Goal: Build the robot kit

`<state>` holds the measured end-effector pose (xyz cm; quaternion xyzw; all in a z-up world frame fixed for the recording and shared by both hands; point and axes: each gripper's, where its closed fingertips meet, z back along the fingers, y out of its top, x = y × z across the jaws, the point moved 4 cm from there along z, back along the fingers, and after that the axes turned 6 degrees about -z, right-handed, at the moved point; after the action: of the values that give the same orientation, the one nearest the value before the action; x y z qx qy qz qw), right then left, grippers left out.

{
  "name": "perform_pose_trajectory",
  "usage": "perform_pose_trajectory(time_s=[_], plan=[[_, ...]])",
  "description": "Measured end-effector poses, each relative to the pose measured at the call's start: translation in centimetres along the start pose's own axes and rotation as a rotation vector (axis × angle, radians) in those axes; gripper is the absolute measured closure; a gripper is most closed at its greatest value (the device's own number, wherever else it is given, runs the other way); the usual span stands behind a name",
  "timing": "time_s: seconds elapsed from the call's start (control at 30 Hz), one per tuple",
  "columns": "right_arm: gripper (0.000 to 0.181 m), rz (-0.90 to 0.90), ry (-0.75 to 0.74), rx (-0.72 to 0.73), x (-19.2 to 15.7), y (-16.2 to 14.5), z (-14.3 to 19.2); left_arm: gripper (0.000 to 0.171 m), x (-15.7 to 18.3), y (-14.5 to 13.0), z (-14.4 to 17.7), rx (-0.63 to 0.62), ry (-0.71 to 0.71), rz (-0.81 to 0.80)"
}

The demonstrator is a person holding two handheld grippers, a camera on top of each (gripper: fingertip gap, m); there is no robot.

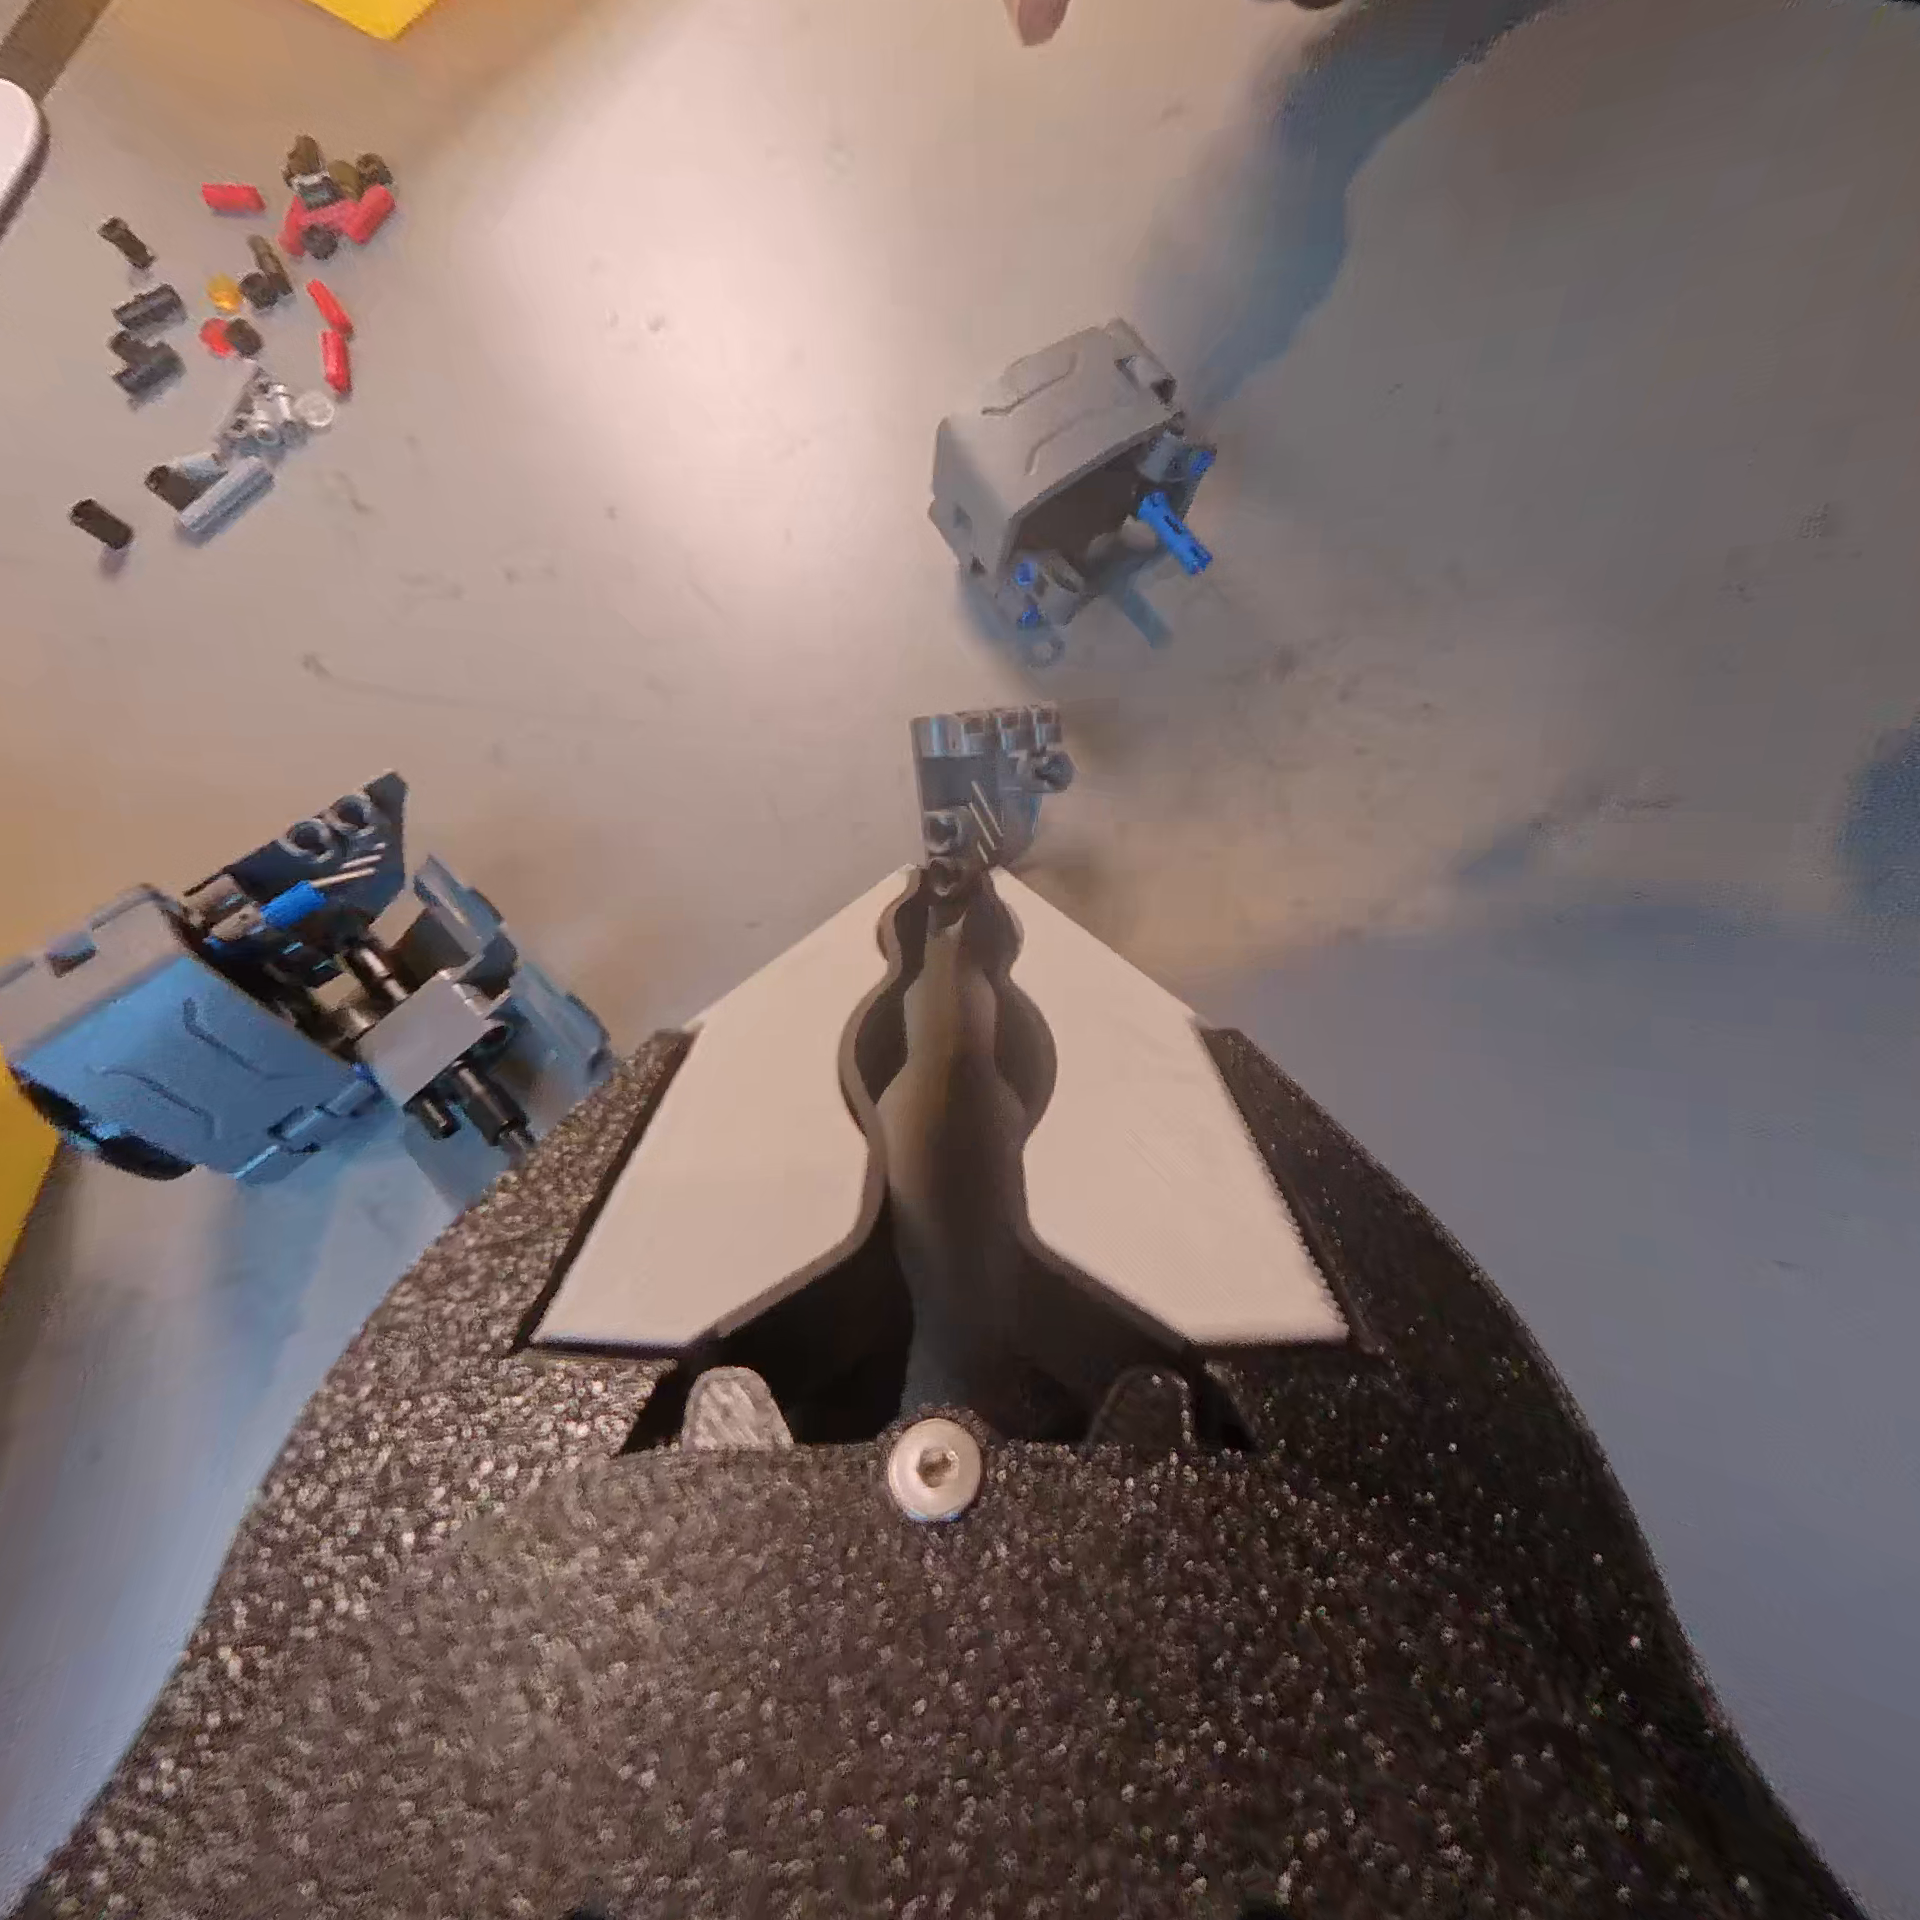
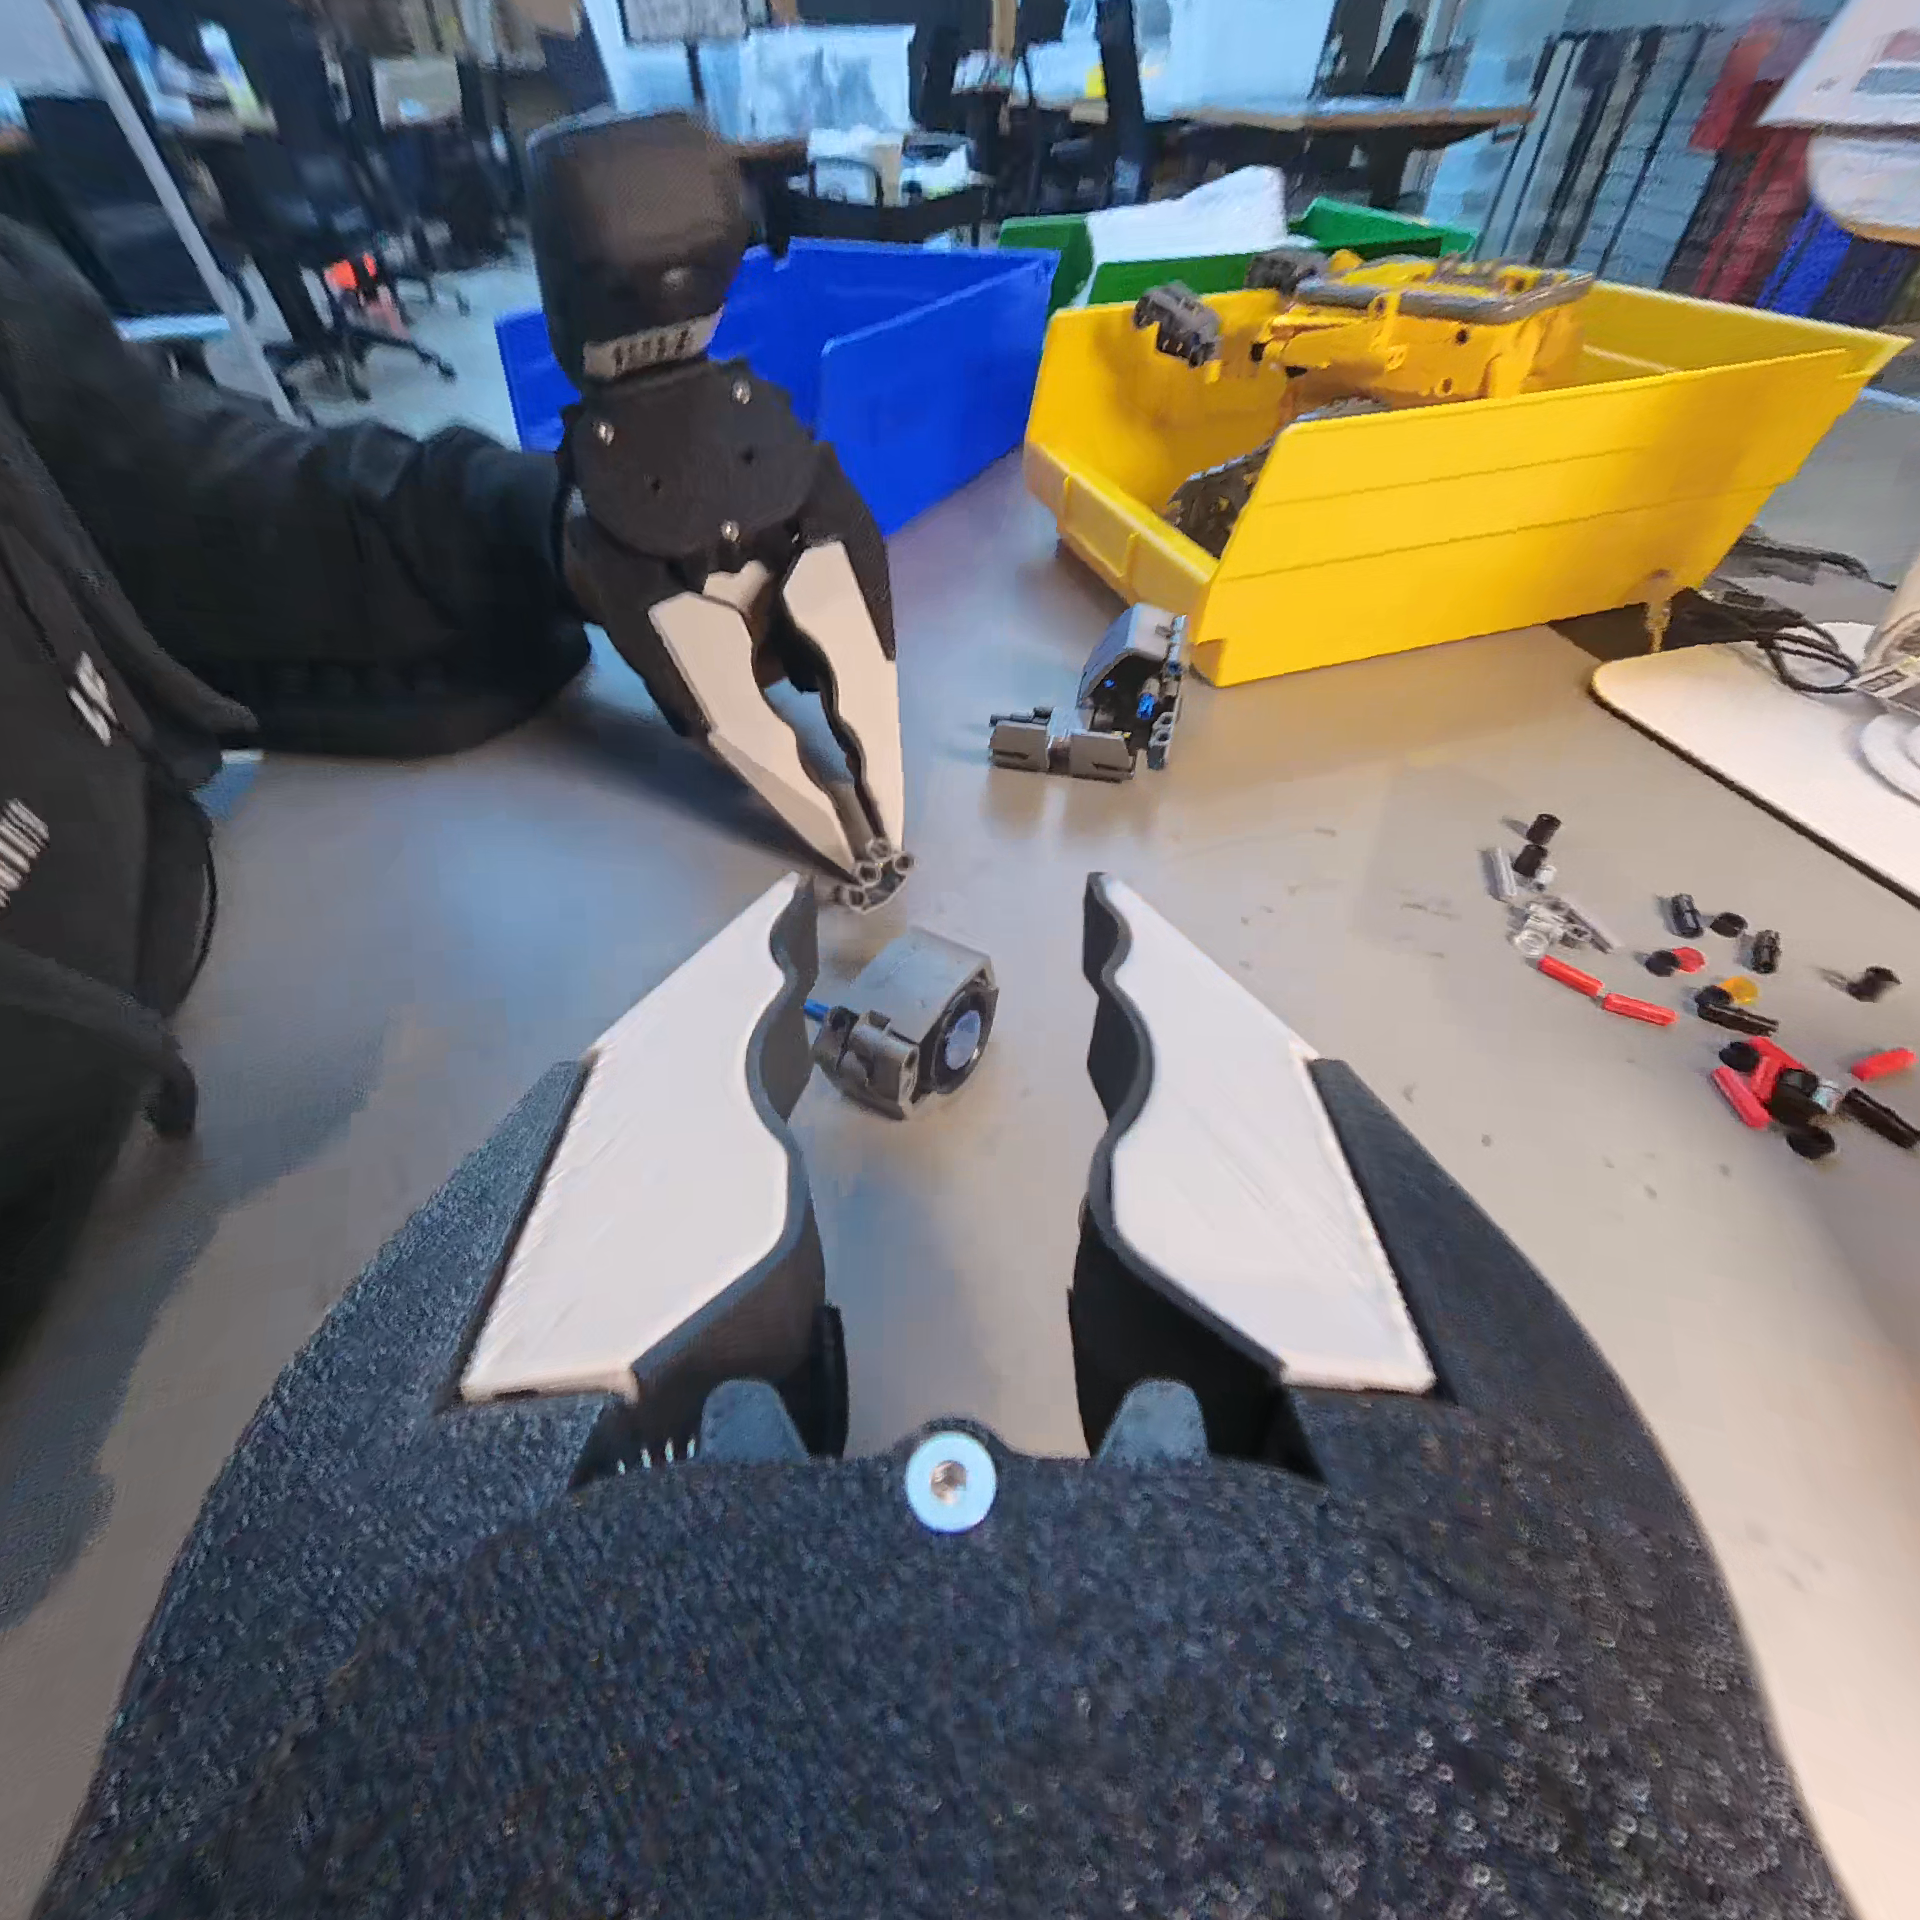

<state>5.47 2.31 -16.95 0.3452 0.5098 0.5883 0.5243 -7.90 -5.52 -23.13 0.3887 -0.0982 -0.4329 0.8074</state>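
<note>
Sleeve [image 2: 270, 582] of black cloth fills the left side of the right wrist view; white lettering runs down it, too blurred to read. From it reaches the left gripper [image 2: 868, 868], its two fingers pinched tight on a small grey perforated brick piece [image 1: 982, 795] that juts beyond the tips, just above the grey table [image 1: 623, 623]. In the left wrist view a blue-and-grey brick assembly [image 1: 260, 1029] lies well off to that gripper's left, and a second grey block module [image 1: 1070, 468] sits beyond the tips to the right. The right gripper [image 2: 945, 904] hangs with its fingers spread wide apart, gripping nothing; a grey motor-like brick block [image 2: 904, 1029] lies on the table between them, nearer the left finger, no contact visible. Farther right stand a blue bin [image 2: 914, 353] and a yellow bin [image 2: 1455, 540] with a yellow brick model, then scattered red and black small parts [image 2: 1714, 1008].
</note>
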Motion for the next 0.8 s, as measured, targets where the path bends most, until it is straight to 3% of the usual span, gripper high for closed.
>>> perform_pose_trajectory(time_s=[0.3, 0.53, 0.8], plan=[[0.131, -0.144, -0.013, 0.097, 1.5, 0.5, 1.1, 0.163, -2.4, 1.9, 3.0, 0.282, 0.063, 0.126], [0.132, -0.139, 0.005, 0.085, 1.1, 0.5, 0.5, 0.163, -2.8, 3.3, 4.3, 0.481, -0.016, 0.274], [0.14, -0.156, 0.068, 0.087, 0.2, 0.7, -0.4, 0.163, -2.2, 4.1, 4.0, 0.533, -0.085, 0.328]])
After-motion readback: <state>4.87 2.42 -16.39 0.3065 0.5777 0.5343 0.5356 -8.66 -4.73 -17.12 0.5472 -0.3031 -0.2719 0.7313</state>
